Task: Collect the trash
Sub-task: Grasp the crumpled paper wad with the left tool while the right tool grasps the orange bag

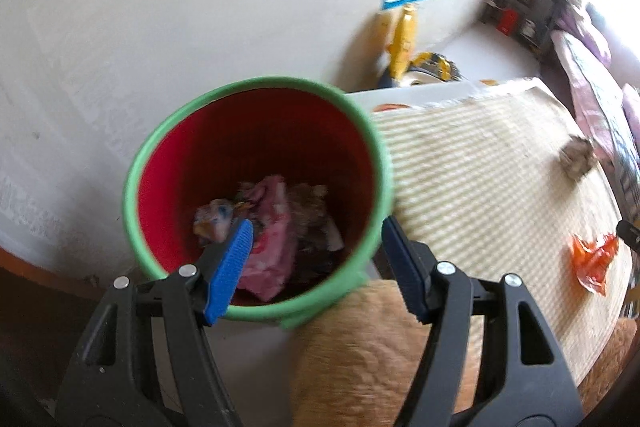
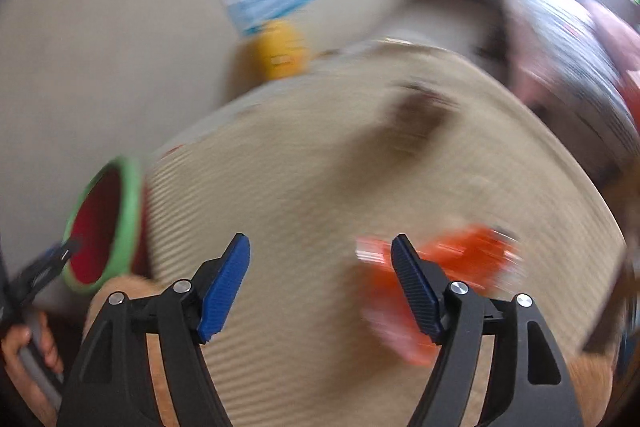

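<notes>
A red bin with a green rim [image 1: 160,155] stands at the left of a striped beige mat [image 1: 480,179]. It holds crumpled trash, among it a pink wrapper [image 1: 272,251]. My left gripper [image 1: 316,259] is open and empty over the bin's near rim. An orange wrapper [image 1: 592,259] and a crumpled brown piece [image 1: 578,157] lie on the mat. In the blurred right wrist view my right gripper [image 2: 320,279] is open and empty above the mat, with the orange wrapper [image 2: 460,267] just right of its right finger. The bin [image 2: 128,211] is far left.
A yellow bottle [image 1: 404,39] stands by the wall behind the mat. A dark shelf [image 1: 524,11] and bedding [image 1: 588,83] are at the back right. An orange furry surface [image 1: 360,355] lies under the mat's near edge.
</notes>
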